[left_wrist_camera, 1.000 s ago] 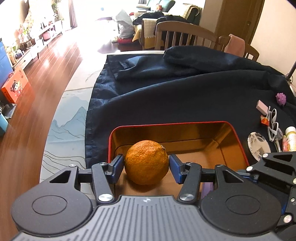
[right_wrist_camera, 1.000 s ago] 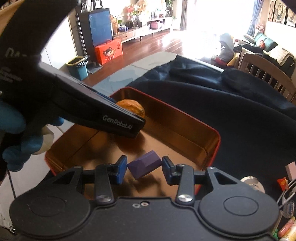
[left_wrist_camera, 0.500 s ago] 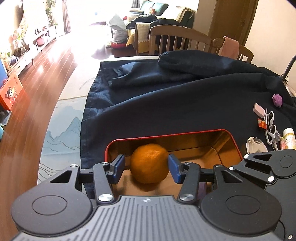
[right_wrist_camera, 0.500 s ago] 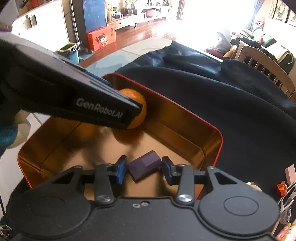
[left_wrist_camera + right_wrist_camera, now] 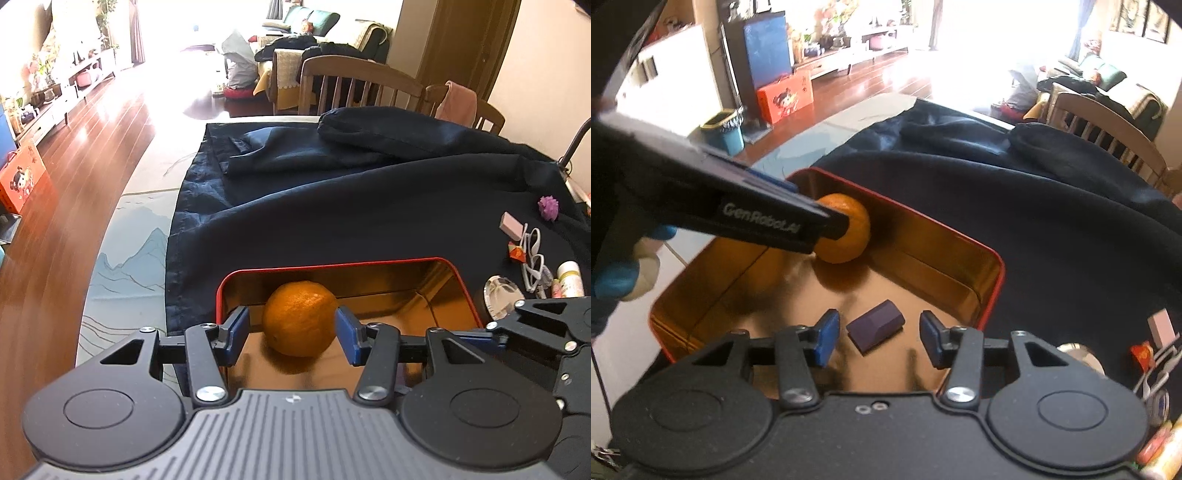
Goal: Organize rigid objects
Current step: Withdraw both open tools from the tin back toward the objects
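Note:
An orange [image 5: 301,317] rests on the floor of the red-rimmed, gold-lined tin [image 5: 332,264], near its far left wall. My left gripper [image 5: 291,334] straddles it with a gap at the left pad, so it is open. From the right wrist view the left gripper's finger [image 5: 768,221] crosses in front of the orange [image 5: 849,236]. A purple block [image 5: 875,330] lies on the floor of the tin [image 5: 993,258]. My right gripper [image 5: 879,332] stands around it, jaws opening, with space on both sides.
A dark blue cloth [image 5: 369,206] covers the table. Right of the tin lie a round metal lid [image 5: 504,297], white glasses [image 5: 532,258], a pink eraser [image 5: 511,224], a purple spiky ball [image 5: 548,207] and a small bottle [image 5: 570,280]. Wooden chairs [image 5: 354,85] stand beyond.
The right jaws have spread and let go of the purple block, which now lies on the tin floor. The left pads have come off the orange, which sits in the tin.

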Demonstrator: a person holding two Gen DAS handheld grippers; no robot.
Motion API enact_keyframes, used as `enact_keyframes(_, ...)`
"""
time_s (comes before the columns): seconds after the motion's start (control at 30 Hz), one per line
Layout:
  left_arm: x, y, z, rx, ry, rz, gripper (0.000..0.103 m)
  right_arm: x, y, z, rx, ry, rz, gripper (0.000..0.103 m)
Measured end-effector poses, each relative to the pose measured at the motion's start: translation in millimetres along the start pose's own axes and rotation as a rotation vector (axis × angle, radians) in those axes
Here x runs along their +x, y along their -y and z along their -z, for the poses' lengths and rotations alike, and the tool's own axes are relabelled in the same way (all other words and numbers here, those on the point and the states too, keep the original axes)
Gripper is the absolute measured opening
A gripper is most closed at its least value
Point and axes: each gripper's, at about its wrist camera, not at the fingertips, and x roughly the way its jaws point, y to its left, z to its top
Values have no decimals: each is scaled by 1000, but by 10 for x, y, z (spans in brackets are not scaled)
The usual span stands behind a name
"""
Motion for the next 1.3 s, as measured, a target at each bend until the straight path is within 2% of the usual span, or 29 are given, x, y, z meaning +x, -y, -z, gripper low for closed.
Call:
enact_keyframes(0.4, -337, 97, 79, -21, 42, 52, 53, -464, 162, 80, 125, 90, -13, 57)
enact_keyframes(0.5, -454, 163, 87, -13, 63, 61, 53, -613, 212, 134, 161, 124, -14, 63)
enact_keyframes(0.63, -603, 275, 107, 10, 93, 58, 60, -782, 253, 183, 200, 153, -11, 64)
enact_keyframes(0.8, -763, 428, 148, 40, 120, 56, 65, -1013, 315, 290, 239, 190, 3, 70)
enact_keyframes(0.87, -811, 485, 161, 48, 126, 62, 65, -1106, 341, 343, 255, 204, 13, 76)
enact_keyframes(0.97, -875, 583, 179, 62, 135, 67, 66, -1215, 399, 416, 277, 223, 23, 79)
enact_keyframes(1.03, -916, 646, 192, 68, 143, 71, 71, -1284, 440, 481, 294, 234, 32, 81)
enact_keyframes(1.3, -1035, 916, 235, 99, 178, 90, 81, -1518, 650, 747, 336, 266, 74, 93)
